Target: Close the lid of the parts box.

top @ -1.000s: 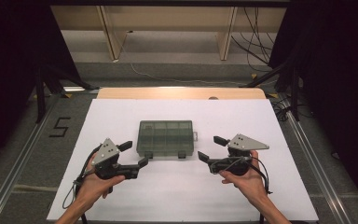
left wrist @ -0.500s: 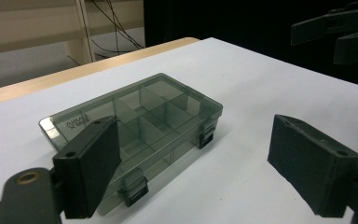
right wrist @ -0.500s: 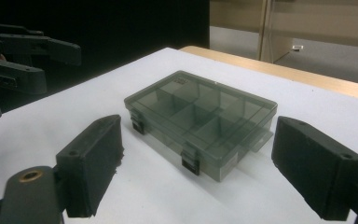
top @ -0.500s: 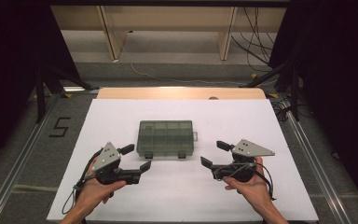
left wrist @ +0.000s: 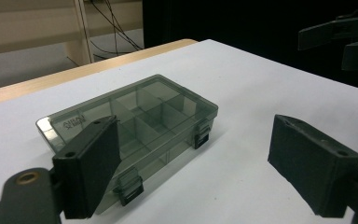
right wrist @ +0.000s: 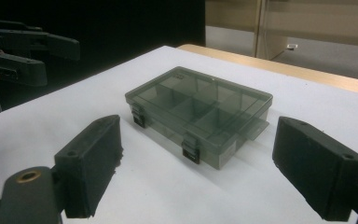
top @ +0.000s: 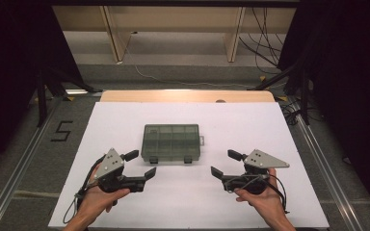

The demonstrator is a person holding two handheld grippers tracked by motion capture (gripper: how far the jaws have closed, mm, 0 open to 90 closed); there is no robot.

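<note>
A smoky translucent compartment box point(top: 171, 143) lies shut on the white table point(top: 250, 125), its two latches facing me. My left gripper point(top: 140, 163) hovers open at the box's near-left corner, nothing between its fingers. On the near-right side my right gripper point(top: 224, 163) is open too and holds nothing. In the left gripper view the box point(left wrist: 135, 116) sits beyond the spread jaws of the gripper point(left wrist: 196, 172), with the right gripper point(left wrist: 349, 39) far off. The right gripper view shows the box point(right wrist: 200, 109) ahead of its gripper point(right wrist: 200, 179), and the left gripper point(right wrist: 37, 51) at the top left.
A wooden strip point(top: 188, 96) runs along the table's far edge. Metal rails point(top: 24, 154) flank the table, and a "5" point(top: 61, 131) is marked on the floor at left. Cables point(top: 265, 29) and wooden legs point(top: 113, 33) stand beyond. Dark curtains close both sides.
Both grippers have drawn back a little from the box toward the table's near edge. They stay open. The box has not moved.
</note>
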